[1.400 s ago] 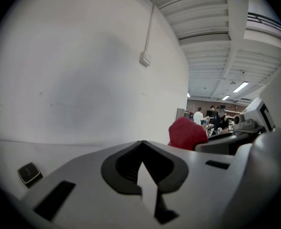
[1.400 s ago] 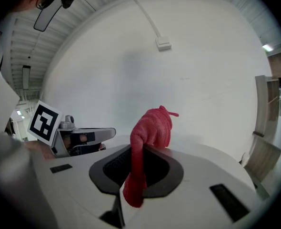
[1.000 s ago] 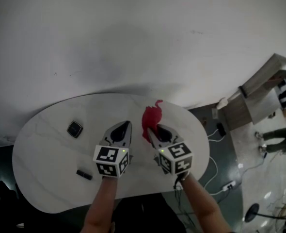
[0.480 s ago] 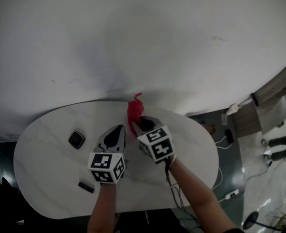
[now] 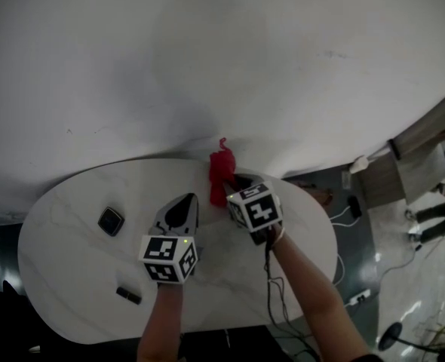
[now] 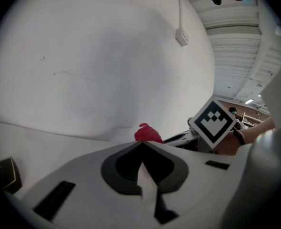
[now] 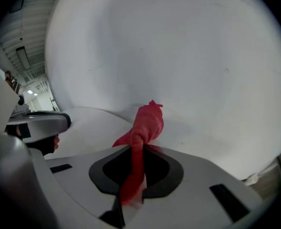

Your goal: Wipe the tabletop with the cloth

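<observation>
Right gripper [image 5: 236, 183] has slid further out across the table since a second ago, and the bunched red cloth [image 5: 222, 173] went with it. It now sits right at the far rim, where the white, marble-look oval tabletop [image 5: 72, 232] meets the plain white wall [image 5: 207, 51]. The left gripper [image 5: 188, 198] has barely shifted.

The right gripper view makes the jaws pretty obvious: they're clamped on a twisted strand of the cloth [image 7: 147, 123], with the rest wadded up just ahead of the tips and poking upward. I honestly can't tell if the wad is pressed onto the surface or riding a bit above it. The left gripper's jaws [image 6: 141, 144] are pressed together with nothing between them, parked mid-table beside the right one.

My guess is we're mid-wipe, at the far end of a stroke. Next would be dragging the cloth back or sideways over the rest of the top while keeping the wad flat on it, since most of the surface looks unreached from here.

No containers anywhere. The only other stuff on the table is a small dark square object [image 5: 111, 221] and a little black bar [image 5: 129, 295], both well off to the left. A stroke that way would have to go around them.
</observation>
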